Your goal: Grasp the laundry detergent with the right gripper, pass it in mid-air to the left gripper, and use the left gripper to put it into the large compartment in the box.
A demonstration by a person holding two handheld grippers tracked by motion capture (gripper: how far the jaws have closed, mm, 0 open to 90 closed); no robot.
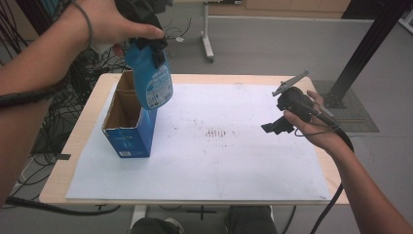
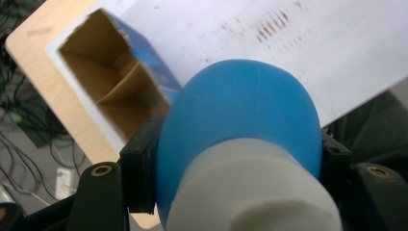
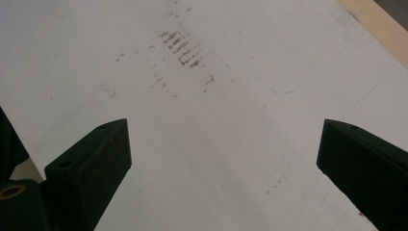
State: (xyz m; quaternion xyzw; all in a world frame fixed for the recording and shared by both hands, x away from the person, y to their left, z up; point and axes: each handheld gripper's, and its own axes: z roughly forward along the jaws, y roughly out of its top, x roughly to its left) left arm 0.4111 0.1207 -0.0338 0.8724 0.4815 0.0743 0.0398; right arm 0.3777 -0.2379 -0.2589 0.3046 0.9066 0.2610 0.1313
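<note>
A: Working outward from the blue box (image 1: 130, 127), what did we have nearest us?

B: The white sheet (image 1: 204, 170) on the bench (image 1: 63, 170). Well to the right of the box, our right gripper (image 1: 272, 127) hovered over the sheet, its fingers (image 3: 91, 159) spread wide with nothing between them.

A: And the bottle?

B: Our left gripper (image 1: 155, 46) had the blue bottle (image 1: 152, 78) pinched at its shoulder, white cap (image 2: 250, 192) toward the hand, lifted just above the box's open top, tilted.

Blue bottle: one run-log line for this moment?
left tongs: shut on blue bottle, above open box | right tongs: open, nothing held, over white sheet
</note>
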